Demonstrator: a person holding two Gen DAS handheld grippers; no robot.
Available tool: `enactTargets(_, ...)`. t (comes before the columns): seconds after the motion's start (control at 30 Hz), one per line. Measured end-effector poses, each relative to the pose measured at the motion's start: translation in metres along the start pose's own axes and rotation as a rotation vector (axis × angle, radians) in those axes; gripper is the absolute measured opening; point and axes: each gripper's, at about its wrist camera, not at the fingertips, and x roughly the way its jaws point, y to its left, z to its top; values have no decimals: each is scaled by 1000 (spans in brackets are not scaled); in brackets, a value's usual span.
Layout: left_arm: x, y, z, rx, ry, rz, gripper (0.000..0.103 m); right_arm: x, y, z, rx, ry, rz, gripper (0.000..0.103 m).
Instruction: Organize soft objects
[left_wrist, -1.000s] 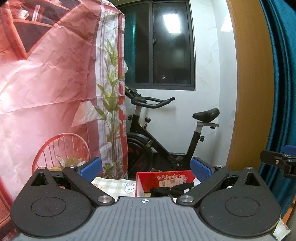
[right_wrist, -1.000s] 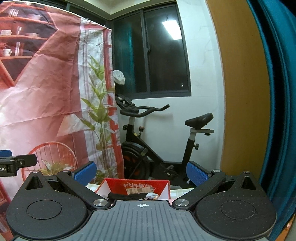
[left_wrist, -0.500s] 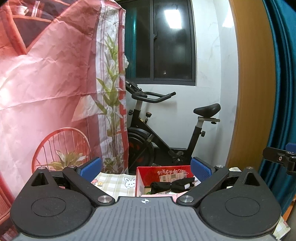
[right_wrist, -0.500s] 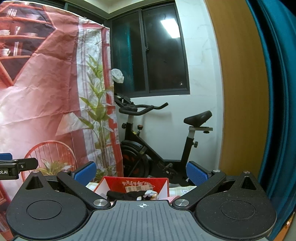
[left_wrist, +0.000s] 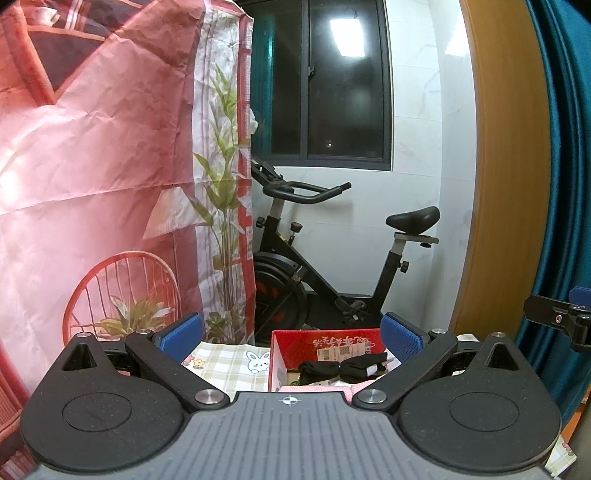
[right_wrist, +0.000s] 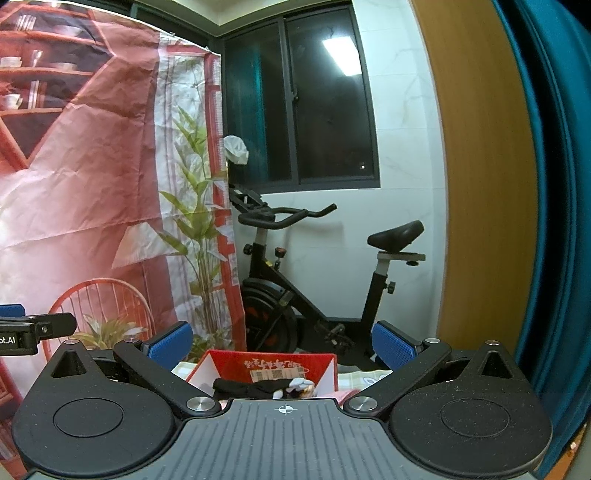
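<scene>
A red cardboard box (left_wrist: 325, 341) (right_wrist: 273, 365) stands on a checked tablecloth (left_wrist: 225, 363) just beyond both grippers. Black rolled socks (left_wrist: 343, 367) (right_wrist: 255, 387) lie in it, one with a white patterned end (right_wrist: 297, 384). A strip of pink cloth (left_wrist: 321, 388) (right_wrist: 345, 395) shows at the box's near side. My left gripper (left_wrist: 290, 336) is open and holds nothing. My right gripper (right_wrist: 280, 341) is open too, also bare, with the box between its blue pads (right_wrist: 389, 345). Each gripper's tip shows at the edge of the other's view.
A black exercise bike (left_wrist: 332, 258) (right_wrist: 314, 280) stands behind the table under a dark window. A pink printed backdrop (left_wrist: 92, 166) hangs at the left. A wooden panel (left_wrist: 506, 166) and teal curtain (right_wrist: 554, 184) are at the right.
Both cameras have tipped slightly downward, so the box and the socks in it show a little more. Both grippers stay open.
</scene>
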Motion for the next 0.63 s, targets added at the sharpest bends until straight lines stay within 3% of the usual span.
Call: enactTargets(0.63, -1, -2, -3, -14, 4, -2, 103, -2, 0, -6, -6, 3, -4, 103)
